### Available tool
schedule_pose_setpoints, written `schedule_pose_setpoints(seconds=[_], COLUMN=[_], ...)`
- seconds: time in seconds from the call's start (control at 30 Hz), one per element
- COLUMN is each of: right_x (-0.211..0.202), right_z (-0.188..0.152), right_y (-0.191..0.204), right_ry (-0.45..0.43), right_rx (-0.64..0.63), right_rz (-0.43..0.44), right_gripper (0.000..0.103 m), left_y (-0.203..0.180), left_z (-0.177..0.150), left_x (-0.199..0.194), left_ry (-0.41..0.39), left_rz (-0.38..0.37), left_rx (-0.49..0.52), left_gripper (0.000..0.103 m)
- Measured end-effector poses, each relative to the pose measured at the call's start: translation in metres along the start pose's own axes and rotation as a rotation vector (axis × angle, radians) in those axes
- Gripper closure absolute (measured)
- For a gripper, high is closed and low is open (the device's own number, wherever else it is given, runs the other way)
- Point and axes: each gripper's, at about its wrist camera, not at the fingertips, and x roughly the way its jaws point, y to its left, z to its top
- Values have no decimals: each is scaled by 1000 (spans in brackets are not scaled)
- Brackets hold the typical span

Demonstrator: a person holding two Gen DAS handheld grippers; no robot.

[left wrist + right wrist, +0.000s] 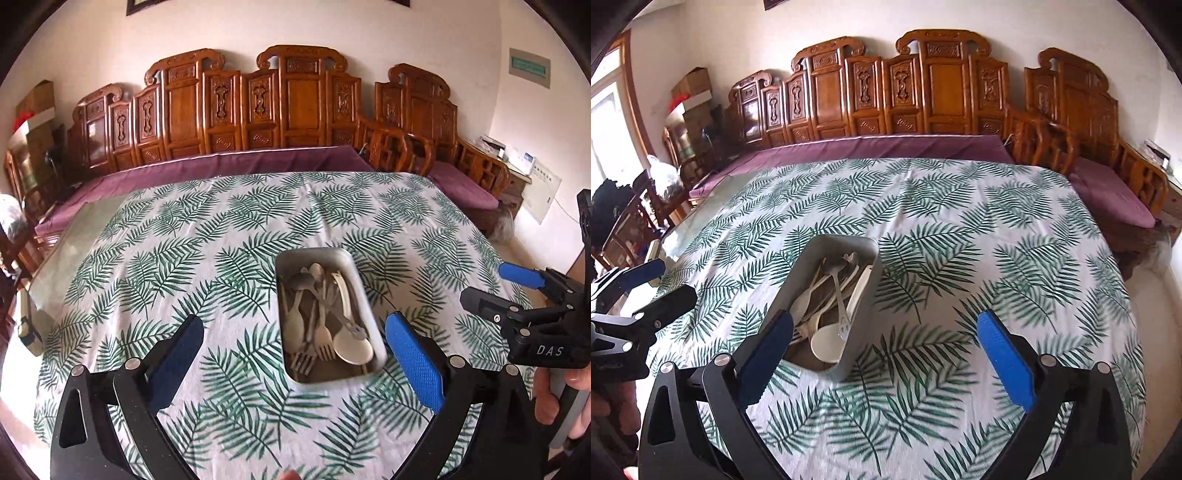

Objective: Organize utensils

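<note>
A grey metal tray [364, 295] sits on the leaf-print tablecloth [184, 258] and holds several cream plastic spoons and forks [321, 332] and a metal spoon [314, 286]. My left gripper [295, 354] is open and empty, above the tray's near end. My right gripper [886, 350] is open and empty, with the tray [866, 295] by its left finger. It also shows at the right of the left wrist view [491, 286]. The utensils [827, 314] lie piled in the tray. The left gripper [665, 280] shows at the left edge of the right wrist view.
A carved wooden bench [258, 110] with purple cushions [240, 166] runs behind the table. A wooden armchair [1108, 166] stands at the back right. Glass tabletop [74, 240] shows uncovered on the left, where boxes and chairs [628, 221] stand.
</note>
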Motion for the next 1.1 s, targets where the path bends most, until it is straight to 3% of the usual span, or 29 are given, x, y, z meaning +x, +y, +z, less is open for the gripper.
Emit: schedule_pose_setpoints(seconds=[0.13, 0.3, 0.73, 1.1], right_x=[-29, -68, -180, -220], right_z=[-11, -24, -43, -52], right_y=[-7, -9, 2, 12], right_ry=[-37, -96, -291, -374], right_rx=[20, 22, 11, 8], right_rz=[-14, -29, -62, -77], right_gripper=[3, 3, 3, 3], left_y=[-14, -27, -51, -53], left_z=[-7, -17, -23, -27], left_x=[-20, -53, -157, -191], left_ry=[14, -27, -205, -267], left_rz=[6, -7, 28, 40], left_rx=[18, 20, 22, 5], left_gripper=[8, 8, 8, 8])
